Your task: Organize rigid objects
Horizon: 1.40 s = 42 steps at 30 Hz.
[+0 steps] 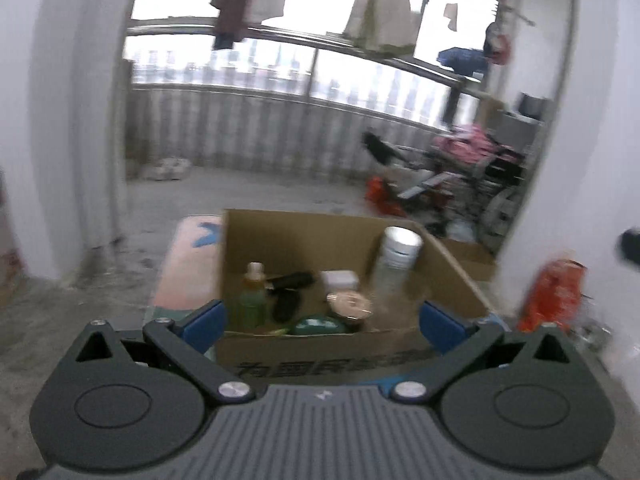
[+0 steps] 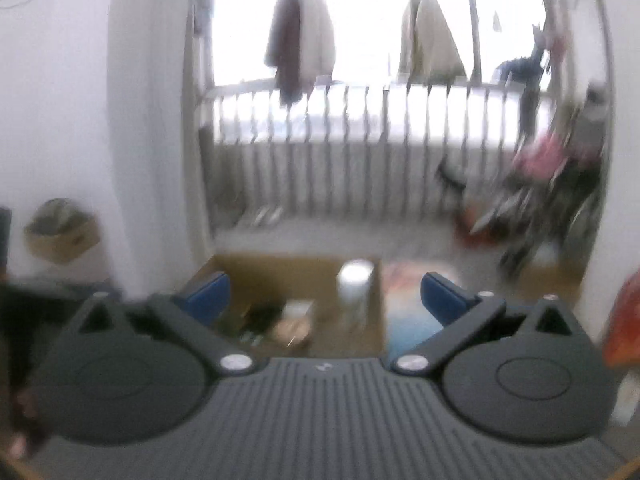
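**Both grippers spread wide, box filled**

The left gripper (image 1: 322, 322) and right gripper (image 2: 325, 298) both stand fully spread and hold nothing. The box (image 1: 448, 264) sits on the floor ahead of them. Inside stand a white can (image 1: 396, 260) and a green bottle (image 1: 251, 296), with a dark tube (image 1: 290, 280), a white case (image 1: 340, 279) and a round lid (image 1: 349, 305).

Both wrist views close behind cardboard box (image 1: 320, 344), facing balcony railing (image 2: 360, 152); both share these.
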{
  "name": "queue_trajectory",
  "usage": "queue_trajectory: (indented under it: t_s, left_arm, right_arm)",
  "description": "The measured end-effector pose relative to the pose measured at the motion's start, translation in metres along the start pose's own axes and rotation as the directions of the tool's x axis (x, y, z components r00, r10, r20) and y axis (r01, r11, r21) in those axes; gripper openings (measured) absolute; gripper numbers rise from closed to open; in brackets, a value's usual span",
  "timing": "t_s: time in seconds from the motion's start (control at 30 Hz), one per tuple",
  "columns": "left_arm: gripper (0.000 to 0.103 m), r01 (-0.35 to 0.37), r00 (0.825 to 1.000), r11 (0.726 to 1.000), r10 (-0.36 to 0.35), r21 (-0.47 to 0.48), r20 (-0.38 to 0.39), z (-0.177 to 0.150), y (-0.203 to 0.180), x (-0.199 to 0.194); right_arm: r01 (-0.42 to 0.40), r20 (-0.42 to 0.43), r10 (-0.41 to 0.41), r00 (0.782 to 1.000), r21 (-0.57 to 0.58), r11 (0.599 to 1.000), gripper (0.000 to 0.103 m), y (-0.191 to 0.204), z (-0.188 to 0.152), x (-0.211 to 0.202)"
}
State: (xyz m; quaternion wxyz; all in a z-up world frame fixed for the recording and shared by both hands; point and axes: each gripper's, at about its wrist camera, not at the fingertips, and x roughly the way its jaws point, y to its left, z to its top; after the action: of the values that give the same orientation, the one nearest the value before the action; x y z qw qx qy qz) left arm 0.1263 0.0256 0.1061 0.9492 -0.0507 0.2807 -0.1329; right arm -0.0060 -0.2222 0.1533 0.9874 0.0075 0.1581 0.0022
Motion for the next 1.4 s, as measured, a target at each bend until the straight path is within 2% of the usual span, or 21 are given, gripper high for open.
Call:
queue_trajectory:
  t_s: [0.07, 0.13, 0.23, 0.3, 0.4, 0.47, 0.53, 0.63, 0.77, 0.83, 1.07, 1.4]
  left_arm:
    - [0.103, -0.069, 0.997, 0.998, 0.069, 0.007, 0.030, -0.003, -0.003, -0.001]
    - [0.103, -0.103, 0.994, 0.994, 0.102, 0.028, 0.037, -0.002, -0.005, 0.001]
    - [0.103, -0.120, 0.993, 0.988, 0.119, 0.093, 0.016, 0.002, -0.007, 0.007]
    - [0.103, -0.141, 0.990, 0.982, 0.140, 0.126, 0.017, 0.004, -0.010, 0.012]
    - [0.103, -0.149, 0.989, 0.984, 0.148, 0.103, 0.012, 0.005, -0.009, 0.016]
    - [0.103, -0.146, 0.989, 0.986, 0.148, 0.075, -0.019, 0.008, -0.007, 0.021]
    - [0.103, -0.148, 0.987, 0.987, 0.152, 0.065, -0.057, 0.009, -0.006, 0.029]
    - [0.103, -0.174, 0.979, 0.982, 0.180, 0.068, -0.098, 0.009, -0.008, 0.037]
    - [0.103, -0.172, 0.974, 0.984, 0.178, 0.052, -0.139, 0.007, -0.007, 0.045]
    - [0.103, -0.178, 0.971, 0.983, 0.184, 0.051, -0.153, 0.007, -0.007, 0.048]
    - [0.103, -0.205, 0.958, 0.977, 0.214, 0.067, -0.191, 0.005, -0.011, 0.054]
    - [0.103, -0.212, 0.953, 0.975, 0.221, 0.065, -0.209, 0.006, -0.012, 0.056]
  right_arm:
    - [0.045, 0.075, -0.045, 0.996, -0.004, 0.999, 0.102, 0.003, 0.000, -0.003]
    - [0.048, 0.105, -0.050, 0.993, 0.021, 0.999, 0.102, 0.000, -0.001, -0.002]
    - [0.024, 0.061, -0.029, 0.998, 0.073, 0.997, 0.102, -0.007, 0.002, 0.015]
    - [0.036, 0.040, -0.040, 0.998, 0.099, 0.994, 0.102, -0.014, 0.006, 0.024]
    - [0.079, 0.062, -0.085, 0.994, 0.099, 0.992, 0.102, -0.012, 0.009, 0.036]
    - [0.103, 0.069, -0.108, 0.992, 0.076, 0.992, 0.102, -0.009, 0.011, 0.044]
    - [0.118, 0.027, -0.119, 0.993, 0.038, 0.992, 0.102, -0.001, 0.009, 0.058]
    - [0.098, -0.098, -0.094, 0.991, 0.033, 0.995, 0.102, 0.007, 0.001, 0.092]
    - [0.068, -0.233, -0.048, 0.971, 0.078, 0.995, 0.102, 0.016, -0.018, 0.128]
    - [0.055, -0.287, -0.035, 0.957, 0.063, 0.996, 0.102, 0.028, -0.024, 0.145]
    - [0.052, -0.323, -0.044, 0.945, 0.014, 0.999, 0.102, 0.061, -0.033, 0.165]
    - [0.068, -0.357, -0.050, 0.933, 0.037, 0.997, 0.102, 0.041, -0.043, 0.165]
